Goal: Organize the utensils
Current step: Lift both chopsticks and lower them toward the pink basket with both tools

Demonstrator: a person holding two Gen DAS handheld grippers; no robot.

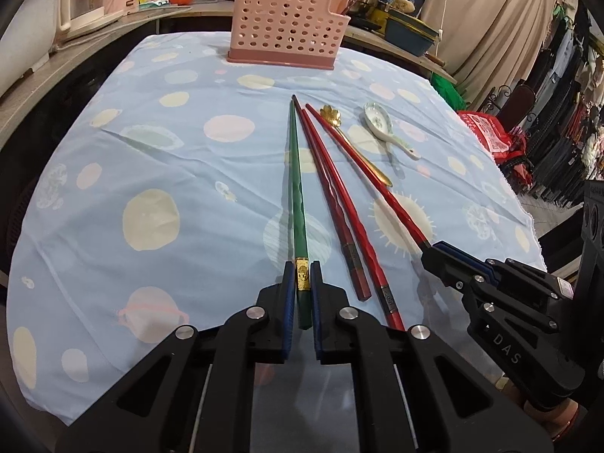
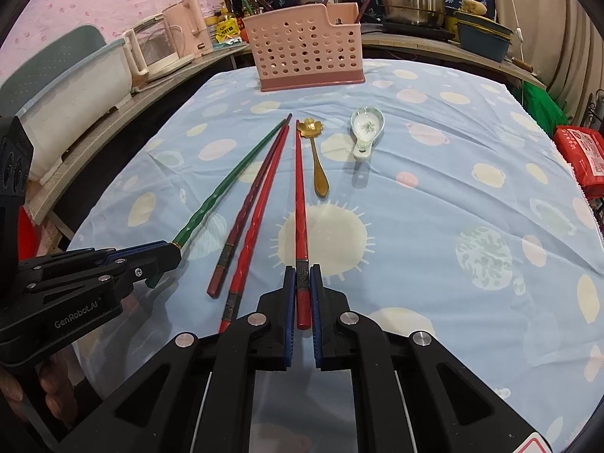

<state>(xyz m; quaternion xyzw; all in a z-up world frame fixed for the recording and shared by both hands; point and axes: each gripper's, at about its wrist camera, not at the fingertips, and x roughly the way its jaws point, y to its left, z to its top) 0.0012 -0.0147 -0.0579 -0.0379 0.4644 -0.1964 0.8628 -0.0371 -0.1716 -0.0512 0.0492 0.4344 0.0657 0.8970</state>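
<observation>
Left wrist view: the green chopstick [image 1: 296, 196] is clamped at its gold band by the left claw [image 1: 302, 294]; its tip points to 12 o'clock, toward the pink holder [image 1: 283, 30] on the table [image 1: 113, 196].

Right wrist view: a red chopstick [image 2: 301, 204] is clamped by the right claw [image 2: 302, 294]. Both sticks should be lifted level, then tipped tip-down over the holder.

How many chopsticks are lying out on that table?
4: a green chopstick between the left jaws, a red one between the right jaws, a dark red one and another red one side by side between them.
</observation>
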